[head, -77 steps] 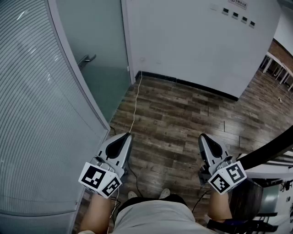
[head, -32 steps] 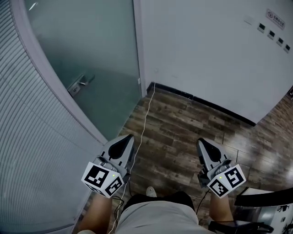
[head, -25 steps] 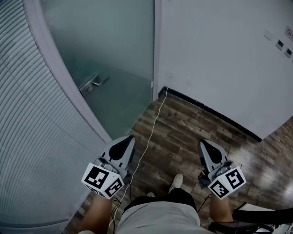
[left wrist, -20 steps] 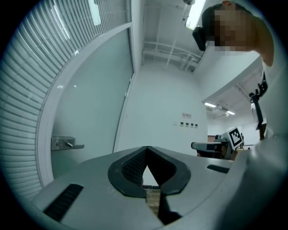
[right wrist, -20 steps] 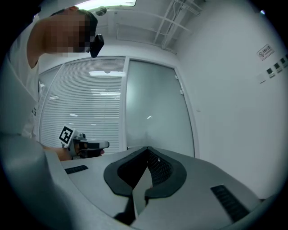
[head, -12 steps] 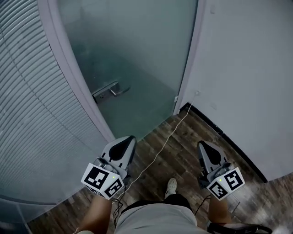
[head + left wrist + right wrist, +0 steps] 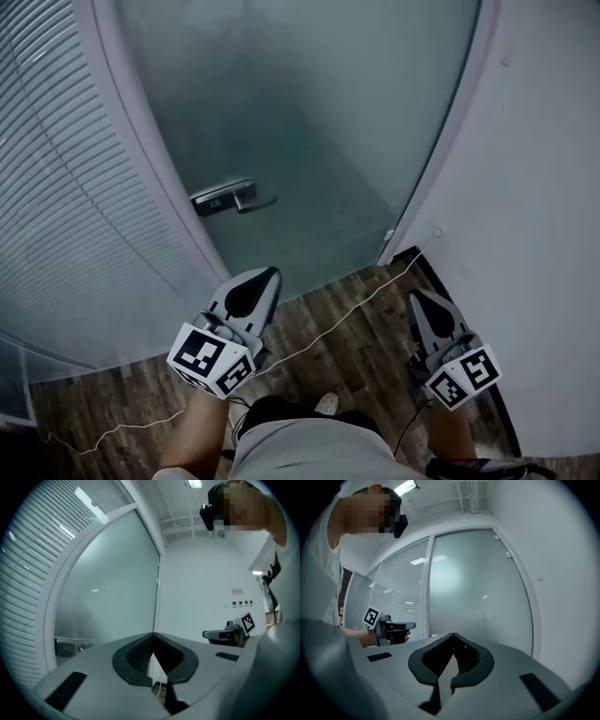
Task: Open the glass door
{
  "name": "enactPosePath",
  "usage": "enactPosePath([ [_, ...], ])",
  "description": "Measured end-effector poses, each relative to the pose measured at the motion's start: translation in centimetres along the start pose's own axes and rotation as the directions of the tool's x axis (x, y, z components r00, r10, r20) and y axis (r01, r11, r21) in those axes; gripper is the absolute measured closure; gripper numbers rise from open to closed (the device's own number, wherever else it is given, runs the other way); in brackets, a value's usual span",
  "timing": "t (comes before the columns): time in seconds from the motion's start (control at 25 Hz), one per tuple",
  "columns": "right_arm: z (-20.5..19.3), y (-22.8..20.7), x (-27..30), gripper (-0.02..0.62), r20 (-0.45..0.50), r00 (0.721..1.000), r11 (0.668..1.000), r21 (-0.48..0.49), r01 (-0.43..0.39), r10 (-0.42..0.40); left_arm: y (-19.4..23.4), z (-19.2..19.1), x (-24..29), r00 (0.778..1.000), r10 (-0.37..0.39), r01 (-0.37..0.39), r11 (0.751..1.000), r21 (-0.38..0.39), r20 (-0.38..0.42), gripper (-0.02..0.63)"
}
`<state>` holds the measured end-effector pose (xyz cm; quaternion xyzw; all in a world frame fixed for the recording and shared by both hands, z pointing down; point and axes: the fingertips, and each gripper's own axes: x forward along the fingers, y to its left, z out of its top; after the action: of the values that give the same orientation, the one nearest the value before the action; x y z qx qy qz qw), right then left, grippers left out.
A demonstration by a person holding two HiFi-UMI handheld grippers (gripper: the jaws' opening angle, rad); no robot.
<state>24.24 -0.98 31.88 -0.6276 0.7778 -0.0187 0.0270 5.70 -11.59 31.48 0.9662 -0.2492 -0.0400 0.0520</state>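
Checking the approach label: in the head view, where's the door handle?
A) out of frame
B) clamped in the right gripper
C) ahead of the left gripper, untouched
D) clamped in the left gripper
C: the door handle sits on the glass door beyond the left gripper with a clear gap between them. The right gripper is off to the side. Both grippers are shut and empty.

Glass door (image 7: 309, 122) top cut off; frosted, nothing discernible behind. Wall signs (image 7: 237, 591) too small to read. Shoe (image 7: 326, 403) mostly hidden by shorts (image 7: 309, 450).
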Motion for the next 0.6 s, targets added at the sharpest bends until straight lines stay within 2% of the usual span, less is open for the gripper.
enactPosePath([
  [0.28, -0.3, -1.5, 5.8, 0.594, -0.004, 0.989, 0.989, 0.003, -0.150, 0.150, 2.7, 0.1, 0.3, 0.989, 0.144, -0.144, 0.990, 0.008, -0.012, 0.606],
  [0.6, -1.7, -2.2, 11.2, 0.594, 0.008, 0.982, 0.981, 0.042, -0.191, 0.191, 5.9, -0.8, 1.0, 0.978, 0.207, -0.207, 0.978, 0.008, -0.011, 0.606],
])
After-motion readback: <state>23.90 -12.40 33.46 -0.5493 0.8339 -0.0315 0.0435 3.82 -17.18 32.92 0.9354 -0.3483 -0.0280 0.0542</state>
